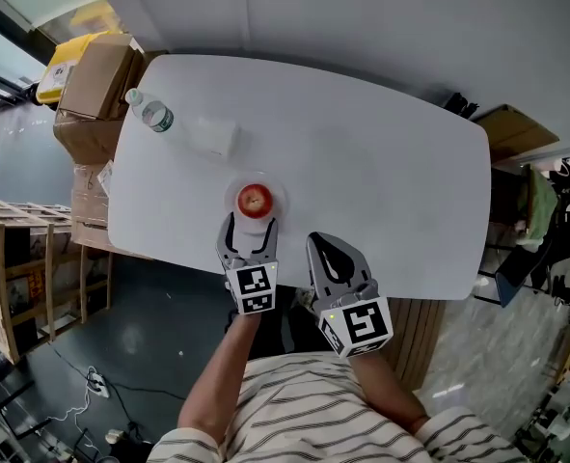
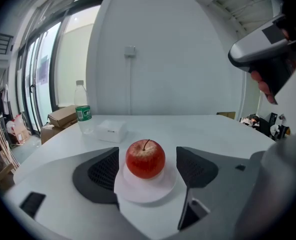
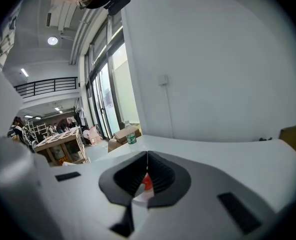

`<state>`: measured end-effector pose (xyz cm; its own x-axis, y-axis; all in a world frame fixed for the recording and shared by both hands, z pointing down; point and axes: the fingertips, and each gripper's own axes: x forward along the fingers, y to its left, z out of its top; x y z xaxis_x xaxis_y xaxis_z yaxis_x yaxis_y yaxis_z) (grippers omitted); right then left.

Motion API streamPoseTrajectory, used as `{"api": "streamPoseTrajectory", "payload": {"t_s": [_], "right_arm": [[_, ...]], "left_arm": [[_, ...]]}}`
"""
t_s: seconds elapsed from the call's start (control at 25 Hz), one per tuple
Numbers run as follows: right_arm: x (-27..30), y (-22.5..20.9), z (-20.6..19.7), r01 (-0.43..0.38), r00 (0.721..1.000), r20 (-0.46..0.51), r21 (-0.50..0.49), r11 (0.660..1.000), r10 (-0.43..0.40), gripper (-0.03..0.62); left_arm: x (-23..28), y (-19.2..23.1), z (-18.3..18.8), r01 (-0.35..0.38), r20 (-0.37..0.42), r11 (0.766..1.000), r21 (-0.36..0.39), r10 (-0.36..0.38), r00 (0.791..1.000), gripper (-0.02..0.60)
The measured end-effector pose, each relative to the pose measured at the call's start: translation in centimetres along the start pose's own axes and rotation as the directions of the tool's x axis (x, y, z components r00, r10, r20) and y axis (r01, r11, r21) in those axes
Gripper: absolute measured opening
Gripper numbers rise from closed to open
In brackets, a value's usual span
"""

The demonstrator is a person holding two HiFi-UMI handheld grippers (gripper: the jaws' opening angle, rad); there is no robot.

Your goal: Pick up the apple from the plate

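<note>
The apple (image 1: 255, 200) sits on the plate (image 1: 232, 199) at the counter's (image 1: 381, 152) 7 o'clock side, untouched between the jaws of the released left gripper (image 1: 250, 223), with the right gripper (image 1: 317, 243) clenched and empty at its 4 o'clock; an off-centre squeeze could roll the apple or skid the plate.

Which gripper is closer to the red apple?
Left. The left gripper's open jaws reach the plate's near edge, lined up with the apple, not touching it. The right gripper, shut, sits off to the right, farther back near the table edge.
</note>
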<state>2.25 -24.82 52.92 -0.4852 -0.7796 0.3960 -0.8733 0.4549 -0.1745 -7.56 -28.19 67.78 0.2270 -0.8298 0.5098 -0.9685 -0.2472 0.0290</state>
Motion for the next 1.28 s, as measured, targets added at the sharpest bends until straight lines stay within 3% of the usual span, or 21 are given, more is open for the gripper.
{"api": "streamPoseTrajectory", "payload": {"t_s": [0.52,1.0,1.28], "right_arm": [[0.7,-0.9,-1.0,0.020,0.999,-0.032,0.006,1.000,-0.020,0.012],[0.4,-1.5,-1.4,0.041,0.998,-0.044,-0.004,0.999,-0.041,0.012],[-0.1,-1.8,-1.7,0.048,0.998,-0.051,-0.011,0.999,-0.048,0.012]], "left_arm": [[3.5,0.3,-2.8,0.014,-0.081,1.000,-0.007,-0.015,0.997,0.379],[4.8,0.9,-3.6,-0.023,-0.085,1.000,0.013,0.024,0.996,0.376],[5.0,0.7,-3.2,-0.002,-0.075,0.999,0.036,0.004,0.997,0.354]]}}
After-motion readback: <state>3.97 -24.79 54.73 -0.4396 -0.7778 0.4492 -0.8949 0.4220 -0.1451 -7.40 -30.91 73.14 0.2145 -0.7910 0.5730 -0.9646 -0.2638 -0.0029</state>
